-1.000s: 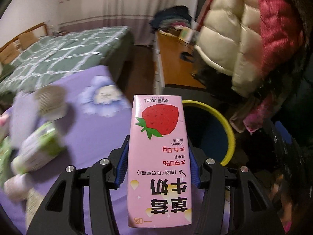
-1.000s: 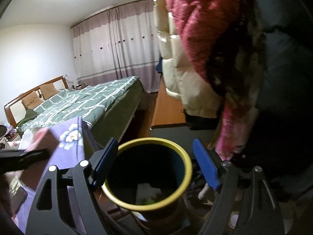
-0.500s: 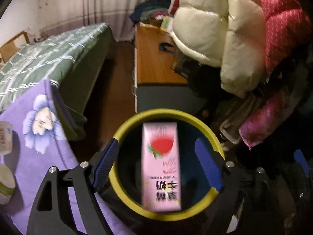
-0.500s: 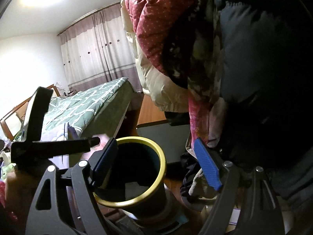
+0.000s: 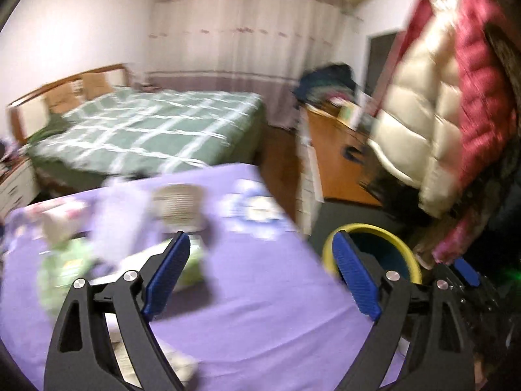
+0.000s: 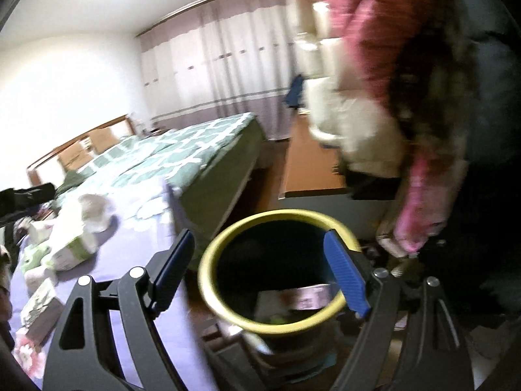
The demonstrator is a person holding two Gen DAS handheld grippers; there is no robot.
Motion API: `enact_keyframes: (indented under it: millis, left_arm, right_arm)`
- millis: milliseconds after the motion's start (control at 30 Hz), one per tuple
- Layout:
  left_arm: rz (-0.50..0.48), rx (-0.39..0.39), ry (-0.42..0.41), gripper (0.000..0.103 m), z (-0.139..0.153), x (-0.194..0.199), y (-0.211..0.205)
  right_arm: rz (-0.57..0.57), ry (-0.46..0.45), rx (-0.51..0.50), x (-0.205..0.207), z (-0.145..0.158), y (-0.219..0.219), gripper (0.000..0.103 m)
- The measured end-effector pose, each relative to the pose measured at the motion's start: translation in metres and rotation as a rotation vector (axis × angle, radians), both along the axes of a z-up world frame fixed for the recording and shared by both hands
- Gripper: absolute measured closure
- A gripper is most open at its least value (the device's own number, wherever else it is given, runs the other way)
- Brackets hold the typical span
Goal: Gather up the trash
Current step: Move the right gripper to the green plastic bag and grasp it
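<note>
The left gripper (image 5: 260, 273) is seen with its jaws opening and nothing between them; it is aimed over the purple-covered counter (image 5: 260, 309). The right gripper (image 6: 257, 270) is spread wide and empty, held just above the yellow-rimmed trash bin (image 6: 208, 280), which stands on the floor beside the counter's edge.

The remaining trash lies toward the far left of the counter. A green-and-white carton (image 6: 70, 254) is lying on its side, with a paper cup (image 6: 94, 211) just behind it and smaller wrappers nearby (too blurred to be identified).

The carton is judged to be light and probably empty, with thin, smooth walls that would dent under a hard squeeze. It should be taken across its two broad faces near the middle, where the pads seat flat. The cup is judged lighter still and easily crushed; it is best gripped low on its wall, not at the rim.
</note>
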State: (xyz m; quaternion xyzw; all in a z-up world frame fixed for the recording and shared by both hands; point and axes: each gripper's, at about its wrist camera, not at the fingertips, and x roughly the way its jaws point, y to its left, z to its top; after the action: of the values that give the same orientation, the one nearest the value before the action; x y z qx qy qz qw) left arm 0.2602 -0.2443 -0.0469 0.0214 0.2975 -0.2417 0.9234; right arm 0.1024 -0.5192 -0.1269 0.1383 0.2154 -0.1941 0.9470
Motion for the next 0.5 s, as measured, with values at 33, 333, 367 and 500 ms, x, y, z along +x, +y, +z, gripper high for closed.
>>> enact_keyframes:
  millis: [33,333,367,500]
  left_arm:
    - [0.044,-0.005,-0.018,0.015,0.003,-0.001,0.024]
    - [0.388,-0.031,-0.063,0.013,-0.005,0.01,0.203]
    - [0.421,-0.031,-0.064,0.013,-0.009,0.012,0.218]
    - [0.53,-0.017,-0.066,0.013,-0.028,0.02,0.265]
  right_arm:
    - [0.026,0.002,-0.001,0.005,0.0,0.011,0.025]
    - [0.265,0.049,-0.013,0.051,-0.002,0.116,0.025]
    - [0.291,0.058,-0.014,0.057,-0.003,0.128,0.025]
    - [0.357,0.079,-0.006,0.073,-0.006,0.158,0.025]
